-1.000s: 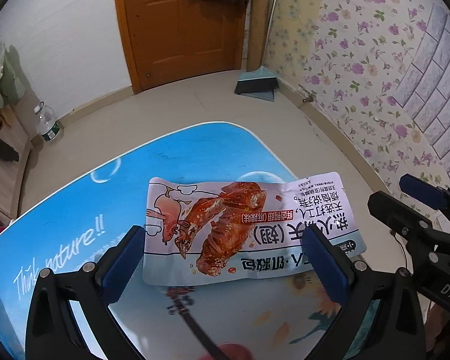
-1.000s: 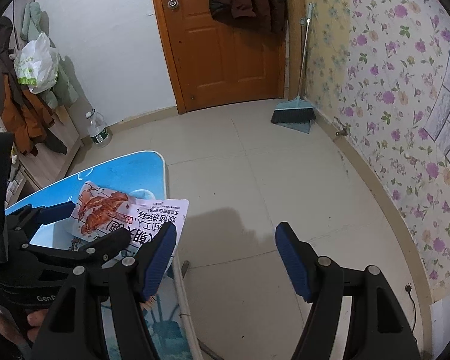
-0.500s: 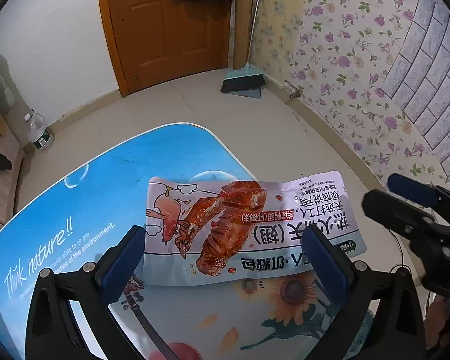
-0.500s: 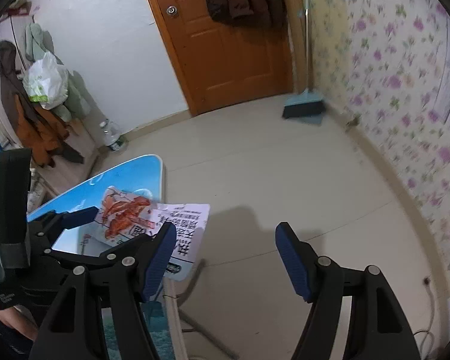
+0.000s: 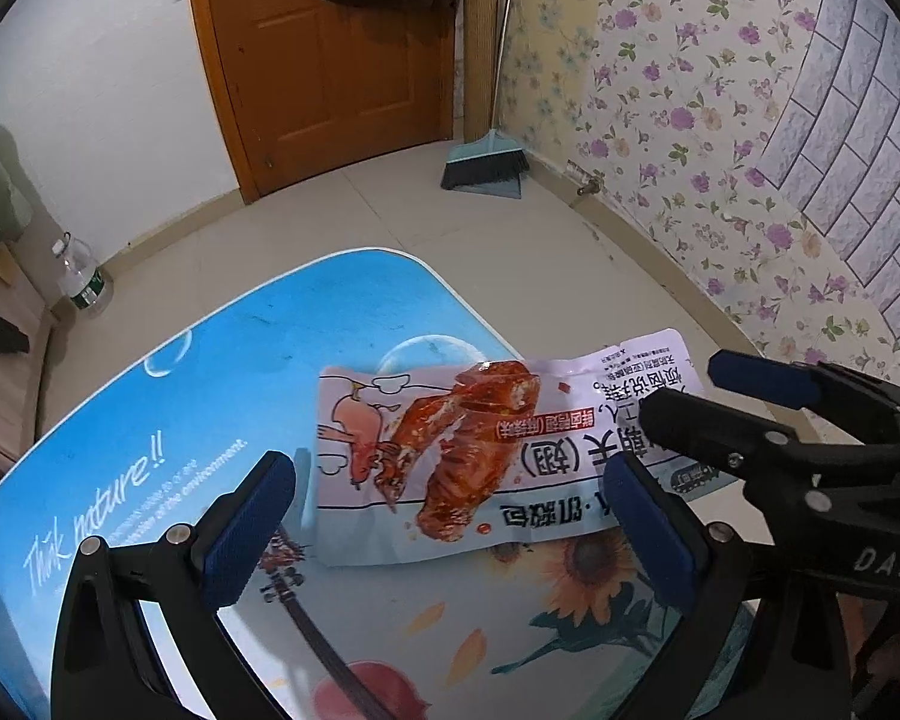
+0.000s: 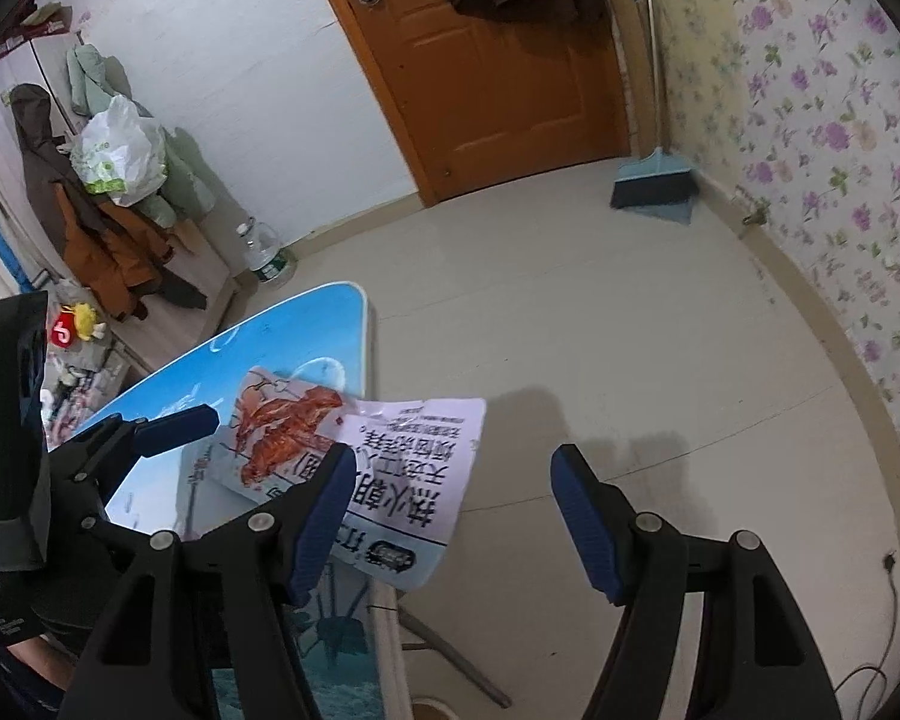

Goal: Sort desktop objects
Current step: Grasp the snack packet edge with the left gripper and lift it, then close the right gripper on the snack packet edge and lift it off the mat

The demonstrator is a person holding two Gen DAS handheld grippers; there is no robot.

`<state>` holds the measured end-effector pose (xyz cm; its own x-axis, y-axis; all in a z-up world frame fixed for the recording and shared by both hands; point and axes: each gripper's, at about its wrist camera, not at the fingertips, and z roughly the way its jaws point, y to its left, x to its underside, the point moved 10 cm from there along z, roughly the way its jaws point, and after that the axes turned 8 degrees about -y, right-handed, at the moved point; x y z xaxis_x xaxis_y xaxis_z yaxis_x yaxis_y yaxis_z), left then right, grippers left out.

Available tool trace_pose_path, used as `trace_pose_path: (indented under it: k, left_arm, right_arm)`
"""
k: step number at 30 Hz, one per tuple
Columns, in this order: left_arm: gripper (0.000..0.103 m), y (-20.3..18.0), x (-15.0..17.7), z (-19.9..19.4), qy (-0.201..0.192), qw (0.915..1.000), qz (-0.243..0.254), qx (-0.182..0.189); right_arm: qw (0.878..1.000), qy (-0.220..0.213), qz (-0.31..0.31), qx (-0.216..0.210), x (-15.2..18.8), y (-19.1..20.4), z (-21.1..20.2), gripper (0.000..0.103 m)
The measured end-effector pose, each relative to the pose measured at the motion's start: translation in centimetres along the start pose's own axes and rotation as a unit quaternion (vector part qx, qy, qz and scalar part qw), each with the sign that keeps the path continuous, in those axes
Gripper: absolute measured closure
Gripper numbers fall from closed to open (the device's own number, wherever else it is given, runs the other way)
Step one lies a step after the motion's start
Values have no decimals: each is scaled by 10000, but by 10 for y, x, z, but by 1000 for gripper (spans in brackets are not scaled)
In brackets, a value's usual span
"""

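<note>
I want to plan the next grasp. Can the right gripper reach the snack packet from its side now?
Probably yes. The snack packet overhangs the table edge, and the open right gripper is beside that free end, nothing between.

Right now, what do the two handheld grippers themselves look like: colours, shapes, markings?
Both are matte black plastic with angular, strutted finger arms and silver pivot screws. The left gripper and right gripper carry ribbed dark-blue rubber pads on the fingertips. White letters "DAS" show on the right gripper's body in the left wrist view; small white lettering on the left one's body is too small to read. No cables show.
</note>
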<state>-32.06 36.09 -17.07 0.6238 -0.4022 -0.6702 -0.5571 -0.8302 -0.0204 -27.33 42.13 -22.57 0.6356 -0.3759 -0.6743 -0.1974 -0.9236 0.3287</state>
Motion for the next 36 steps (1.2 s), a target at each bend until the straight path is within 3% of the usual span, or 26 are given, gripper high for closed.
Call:
trace_pose_path:
  k: [10,13,15,17,27,36]
  left_arm:
    - [0,33,5,-4,-2,9995,-223,-215]
    - [0,45,10,-5,13,9991,-320,-293]
    - [0,52,11,-5,29,9987,-410,-317]
    - [0,54,12,-5,13,9986,-418,-315]
    - [0,51,14,-6,26,9986,-462,-249]
    - [0,51,6,-15,-96,9977,-589,-318]
  right_arm:
    - [9995,134,14,-294,4,17,9,39]
    - [9993,178,-72,-319,6,24,12,48]
    - [9992,203,-113,-331,6,26,14,64]
    - [9990,250,-123,-341,9,25,16,73]
    - [9988,68,-115,-463,2,22,10,84]
    - [9917,-386,-1048,-630,-3,48,-17,93]
